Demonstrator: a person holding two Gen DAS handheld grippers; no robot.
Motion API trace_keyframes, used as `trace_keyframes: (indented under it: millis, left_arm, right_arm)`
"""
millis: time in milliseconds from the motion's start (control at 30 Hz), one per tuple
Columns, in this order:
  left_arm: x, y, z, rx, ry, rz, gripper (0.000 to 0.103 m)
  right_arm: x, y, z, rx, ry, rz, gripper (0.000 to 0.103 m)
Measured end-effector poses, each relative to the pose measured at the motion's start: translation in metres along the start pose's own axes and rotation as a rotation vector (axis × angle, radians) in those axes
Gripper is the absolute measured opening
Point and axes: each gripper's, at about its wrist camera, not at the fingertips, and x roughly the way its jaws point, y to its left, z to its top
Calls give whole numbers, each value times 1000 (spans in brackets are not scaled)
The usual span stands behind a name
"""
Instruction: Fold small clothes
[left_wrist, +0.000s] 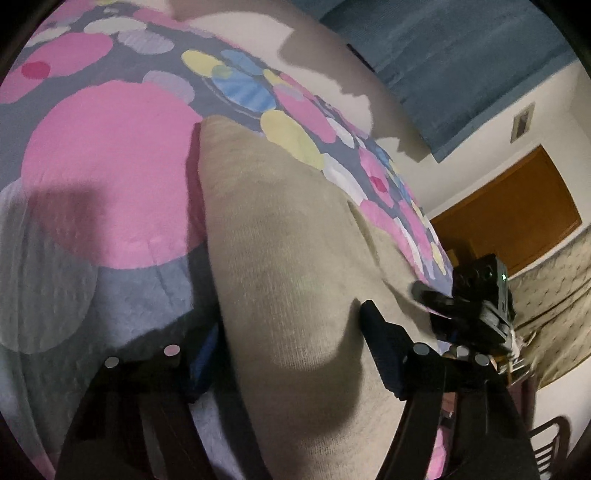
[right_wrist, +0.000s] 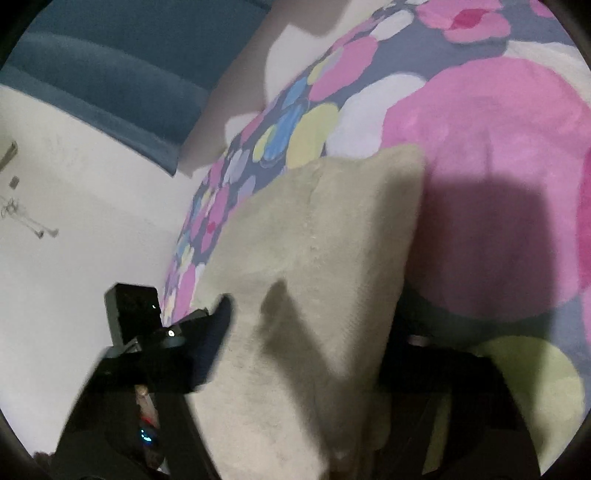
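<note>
Beige knitted cloth (left_wrist: 280, 258), soft and finely ribbed, lies on a bed covered by a grey quilt printed with pink, yellow, blue and white circles (left_wrist: 110, 177). In the left wrist view the cloth fills the middle of the picture, running from about 11 o'clock near the centre down to 6 o'clock at the lower edge. The left tongs (left_wrist: 284, 347) straddle it: one black finger sits at 7 o'clock against the cloth's left edge, the other at 4 o'clock against its right side, with the fabric bulging between them. The jaws stand partly apart and whether the pads actually pinch the fabric cannot be told, since the picture is blurred there.

In the right wrist view the same beige cloth (right_wrist: 317, 258) rises from 6 o'clock to a squared corner just above centre, with a dark shadow across its lower half. The right tongs (right_wrist: 303, 354) frame it too, one finger at 8 o'clock touching its left edge and the other at 4 o'clock close against its right edge; the jaws are narrowed around the cloth, yet a firm grip cannot be confirmed.

Each view catches the other gripper's black body at the cloth's far side: at 4 o'clock in the left view, at 8 o'clock in the right.

Behind the bed stand a white wall (right_wrist: 92, 221), a blue padded headboard (left_wrist: 461, 66) and a brown wooden door (left_wrist: 509, 206).
</note>
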Motion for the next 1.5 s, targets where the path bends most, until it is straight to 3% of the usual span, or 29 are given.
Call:
trace_keyframes:
  millis: [33,67,100,200,333,700,1033,1267,1367,1467,1500]
  left_arm:
    - [1,-1,0,8,-1,4,61]
    - [2,0,0,7,1,6,57]
    - [2,2,1,-5,10,-3,48]
    - [0,1,2,-13,-2,-14,37]
    - [-6,-18,1,70,-24,51,33]
    - [-35,-25,8,101,-62,79,31]
    - [-97,24,4,62,-100,136,31]
    - [-94,60,-6,-14,-81,140,32]
    - [-91,63,-6,-15,-82,125,36]
    - [-97,69,-6,-46,-81,95,41]
    - [-101,70,-8,-62,-85,92,44]
  right_arm:
    - [3,-6,-1,24,12,10,23]
    - [4,-12,-2,50,13,33,20]
    - [2,-14,-2,57,4,52,19]
    - [1,-5,-4,16,-10,20,19]
    - [-4,2,-9,-13,-38,-11,18]
    - [-3,37,-17,-63,-62,13,17]
    - [62,73,-23,-69,19,92,17]
    - [93,65,-28,9,64,103,17]
    - [87,59,-31,39,63,102,20]
    - [75,61,-34,61,48,107,32]
    - [71,62,-35,62,44,109,41]
